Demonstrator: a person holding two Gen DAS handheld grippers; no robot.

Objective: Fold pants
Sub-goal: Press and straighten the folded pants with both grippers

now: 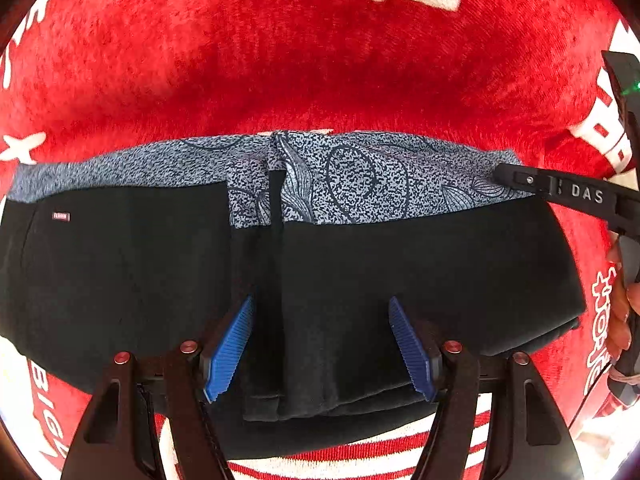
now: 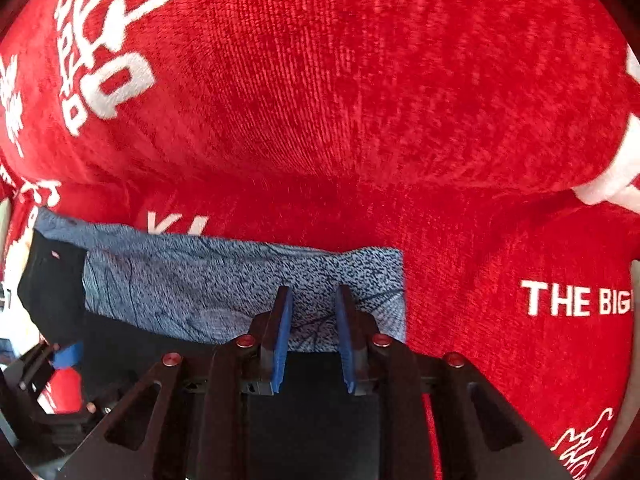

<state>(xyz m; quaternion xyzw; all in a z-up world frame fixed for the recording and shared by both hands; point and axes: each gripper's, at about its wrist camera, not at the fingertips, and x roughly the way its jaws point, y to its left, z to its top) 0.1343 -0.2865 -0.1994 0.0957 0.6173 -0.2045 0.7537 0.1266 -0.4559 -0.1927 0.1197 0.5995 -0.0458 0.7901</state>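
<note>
The pants [image 1: 120,280], black with a speckled blue-grey patterned band along the far edge, lie folded into a wide, flat bundle on a red blanket [image 1: 320,72] printed with white lettering. In the left wrist view the left tool [image 1: 321,347] hovers over the near edge of the bundle with its blue ribbed pads [image 1: 232,352] spread wide apart, holding nothing; a narrow vertical fold of black fabric runs up between them toward the patterned band [image 1: 352,176]. The right tool [image 1: 516,178] shows at the right edge of that view, its black tip resting at the far right corner of the patterned band, with the person's fingers [image 1: 620,312] wrapped around its handle. From the right wrist view, the right tool [image 2: 313,340] sits above the right end of the pants [image 2: 312,420], its two blue pads [image 2: 280,344] standing parallel with a clear gap between them and no cloth caught there; the patterned fabric [image 2: 200,280] lies just beyond the tips. The left tool [image 2: 60,360] is partly visible at the lower left of that view. The red blanket [image 2: 360,100] rises in a soft mound behind the pants.
</note>
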